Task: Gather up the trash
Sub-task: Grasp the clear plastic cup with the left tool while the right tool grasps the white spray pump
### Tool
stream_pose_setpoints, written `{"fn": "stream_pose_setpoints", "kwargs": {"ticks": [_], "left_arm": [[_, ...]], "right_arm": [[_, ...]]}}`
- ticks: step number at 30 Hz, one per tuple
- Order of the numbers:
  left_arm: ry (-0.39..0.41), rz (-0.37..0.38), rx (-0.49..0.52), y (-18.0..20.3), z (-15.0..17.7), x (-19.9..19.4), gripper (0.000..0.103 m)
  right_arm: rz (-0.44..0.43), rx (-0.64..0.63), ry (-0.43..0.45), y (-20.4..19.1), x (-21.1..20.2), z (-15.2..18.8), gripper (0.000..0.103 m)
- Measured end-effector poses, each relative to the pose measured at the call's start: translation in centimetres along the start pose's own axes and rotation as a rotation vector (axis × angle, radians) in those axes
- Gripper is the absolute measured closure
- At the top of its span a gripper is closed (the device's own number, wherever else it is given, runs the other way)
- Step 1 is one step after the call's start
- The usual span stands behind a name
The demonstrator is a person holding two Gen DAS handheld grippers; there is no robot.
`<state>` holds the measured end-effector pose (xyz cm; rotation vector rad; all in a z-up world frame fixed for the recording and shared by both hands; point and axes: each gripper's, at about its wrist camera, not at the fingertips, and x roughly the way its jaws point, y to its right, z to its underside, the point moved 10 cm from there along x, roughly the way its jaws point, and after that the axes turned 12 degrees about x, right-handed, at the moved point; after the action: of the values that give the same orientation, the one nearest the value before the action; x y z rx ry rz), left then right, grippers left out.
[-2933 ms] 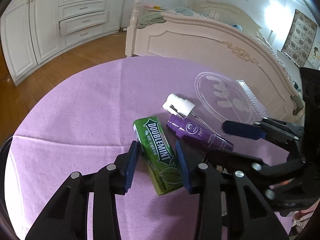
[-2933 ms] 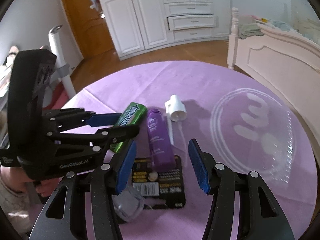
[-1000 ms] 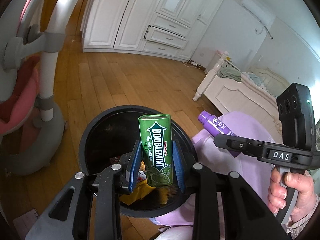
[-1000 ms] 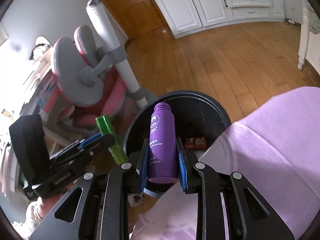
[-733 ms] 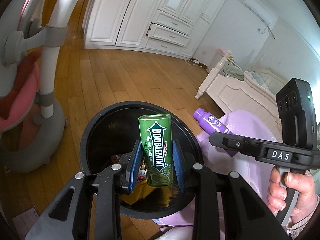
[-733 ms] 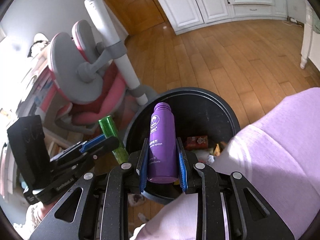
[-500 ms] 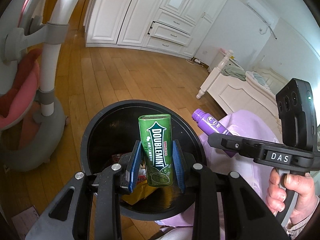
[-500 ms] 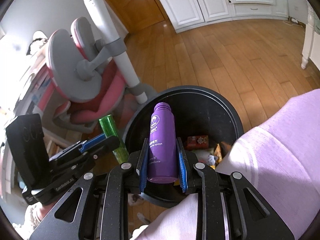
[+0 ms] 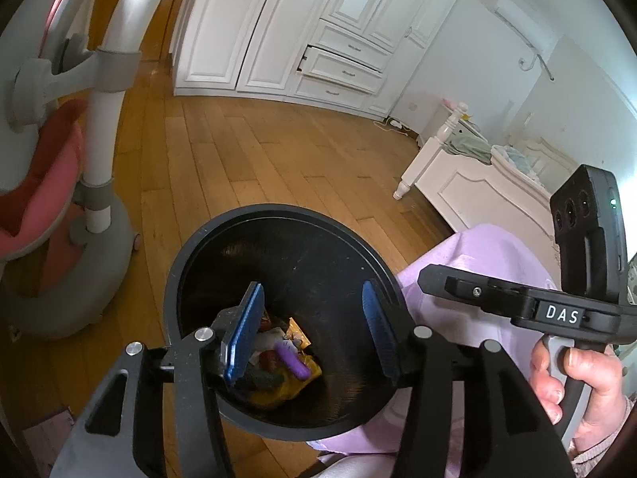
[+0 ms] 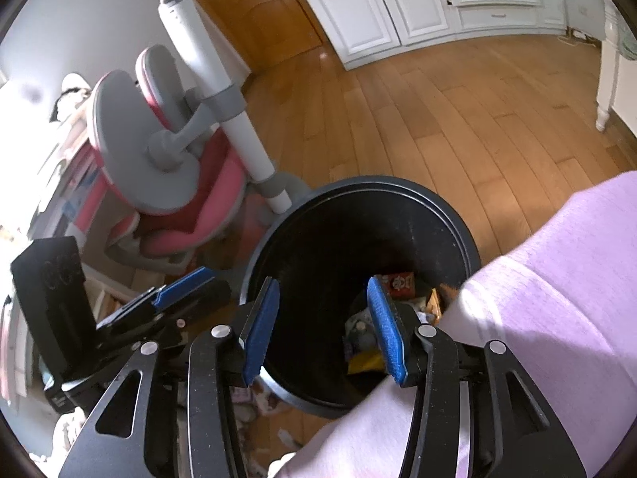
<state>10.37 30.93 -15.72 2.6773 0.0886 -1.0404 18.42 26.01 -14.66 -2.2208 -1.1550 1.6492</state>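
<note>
With both sets of jaws just opened and nothing between them, drop looks done. Left gripper (image 9: 312, 328) jaws parted, empty, above black trash bin (image 9: 278, 215); right gripper (image 10: 324, 328) same, over bin's table side. Purple spray bottle (image 9: 292, 360) lies at bin bottom among wrappers; green gum pack not clearly visible, likely buried there. Purple tablecloth (image 10: 557, 279) edge beside bin. Tabletop out of view; whether more trash remains cannot tell.
</note>
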Motion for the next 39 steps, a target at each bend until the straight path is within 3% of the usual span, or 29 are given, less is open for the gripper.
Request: {"fn": "stream_pose_setpoints", "kwargs": {"ticks": [4, 7, 9, 17, 24, 27, 28, 35, 39], "left_arm": [[-0.004, 0.017, 0.029, 1.6, -0.1, -0.2, 0.049], [-0.005, 0.040, 0.063, 3.7, -0.3, -0.4, 0.036], [-0.003, 0.064, 0.093, 5.5, -0.4, -0.6, 0.035], [-0.036, 0.207, 0.264, 16.6, 0.3, -0.4, 0.035], [-0.079, 0.331, 0.387, 25.7, 2.9, 0.4, 0.035], [-0.112, 0.366, 0.447, 29.4, 4.9, 1.2, 0.035], [-0.120, 0.371, 0.463, 30.2, 5.4, 1.4, 0.035], [-0.177, 0.416, 0.560, 35.8, 8.6, 3.1, 0.035], [-0.202, 0.441, 0.616, 37.9, 10.0, 3.5, 0.035]], "right_arm": [[-0.012, 0.022, 0.018, 1.2, -1.6, 0.3, 0.056], [-0.031, 0.040, 0.040, 2.3, -3.3, 0.5, 0.056], [-0.020, 0.048, 0.059, 3.2, -4.5, 0.6, 0.056], [0.002, 0.077, 0.174, 8.4, -11.9, 0.7, 0.056], [0.089, 0.112, 0.269, 14.9, -18.0, 0.8, 0.056], [0.152, 0.119, 0.311, 18.2, -20.3, 1.2, 0.042], [0.180, 0.117, 0.322, 19.3, -20.9, 1.3, 0.041], [0.324, 0.133, 0.312, 25.4, -22.3, 2.7, 0.041], [0.364, 0.128, 0.286, 27.2, -21.7, 3.1, 0.041]]}}
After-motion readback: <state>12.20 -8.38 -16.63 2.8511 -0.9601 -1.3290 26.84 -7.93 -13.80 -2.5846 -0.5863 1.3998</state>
